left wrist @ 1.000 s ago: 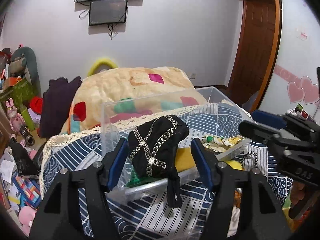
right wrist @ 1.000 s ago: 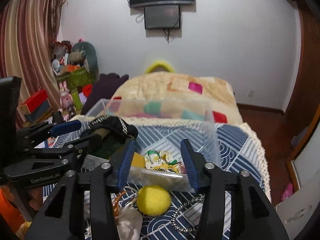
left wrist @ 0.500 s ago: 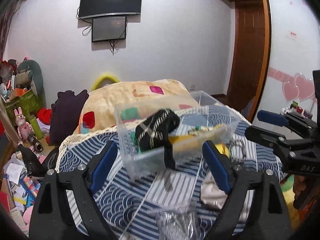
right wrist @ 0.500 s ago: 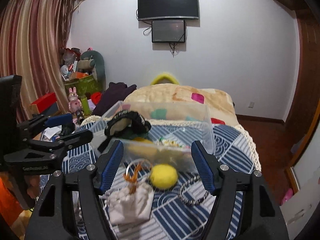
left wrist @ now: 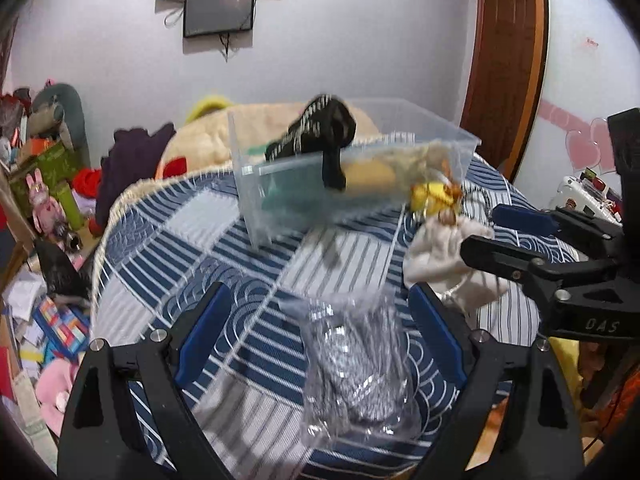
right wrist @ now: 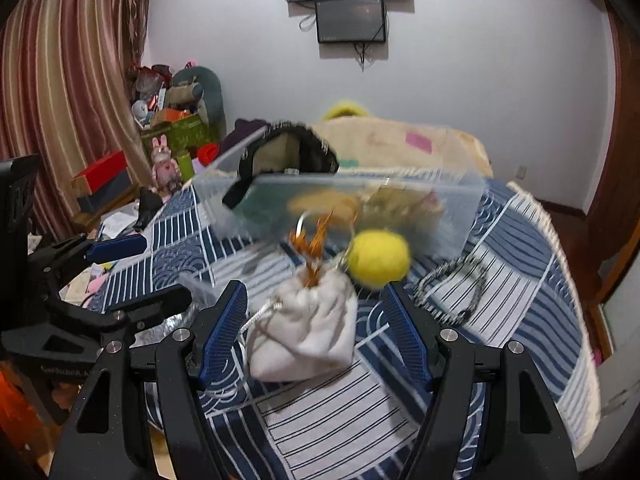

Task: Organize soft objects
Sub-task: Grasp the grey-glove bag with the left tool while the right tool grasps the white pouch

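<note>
A clear plastic box [left wrist: 280,200] [right wrist: 460,208] stands on the blue patterned table. A black chain-trimmed bag [left wrist: 316,132] [right wrist: 288,152] hangs over its rim, with yellow and green soft things inside. My left gripper [left wrist: 316,336] is open and empty, just behind a clear bag of silvery stuff [left wrist: 356,364]. My right gripper [right wrist: 316,332] is open around a white drawstring pouch [right wrist: 308,332] [left wrist: 444,256], not closed on it. A yellow ball [right wrist: 378,256] [left wrist: 424,200] lies just beyond it.
A black-and-white cord loop [right wrist: 452,284] lies right of the ball. A cream quilt [right wrist: 400,144] is heaped behind the box. Clutter of toys and boxes [right wrist: 168,136] fills the floor at left. A wooden door [left wrist: 508,52] is at right.
Both grippers have pulled back from the box and opened wider. The black bag now hangs on the box rim. The pouch and the clear bag came into view.
</note>
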A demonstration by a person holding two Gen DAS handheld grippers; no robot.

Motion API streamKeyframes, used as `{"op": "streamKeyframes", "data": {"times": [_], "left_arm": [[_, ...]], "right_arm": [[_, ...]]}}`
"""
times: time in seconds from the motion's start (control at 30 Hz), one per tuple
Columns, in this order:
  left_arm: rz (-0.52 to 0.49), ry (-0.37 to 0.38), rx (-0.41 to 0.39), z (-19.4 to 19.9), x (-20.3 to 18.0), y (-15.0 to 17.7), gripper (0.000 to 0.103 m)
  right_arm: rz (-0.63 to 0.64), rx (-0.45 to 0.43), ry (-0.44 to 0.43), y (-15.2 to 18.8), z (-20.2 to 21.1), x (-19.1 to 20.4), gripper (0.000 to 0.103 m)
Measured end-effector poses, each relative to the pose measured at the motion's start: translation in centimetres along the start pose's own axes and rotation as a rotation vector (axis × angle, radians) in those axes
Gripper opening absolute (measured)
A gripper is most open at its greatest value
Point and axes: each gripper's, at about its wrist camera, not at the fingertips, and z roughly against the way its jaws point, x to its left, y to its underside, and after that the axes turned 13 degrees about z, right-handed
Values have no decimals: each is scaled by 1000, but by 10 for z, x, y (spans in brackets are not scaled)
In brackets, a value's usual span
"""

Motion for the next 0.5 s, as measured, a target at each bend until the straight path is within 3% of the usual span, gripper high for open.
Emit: {"op": "streamKeyframes", "data": {"times": [0.3,0.43,0.5], "left_arm": [[59,37,111,-21,4,21,91],[56,36,128,-26,0,29,90],[54,36,118,-24,-1,32,85]], "right_arm": [[-41,61,-58,16,-17,-1,66],[-62,67,-112,20,-18,-4,45],[-63,66,-114,21,-18,-4,38]]}}
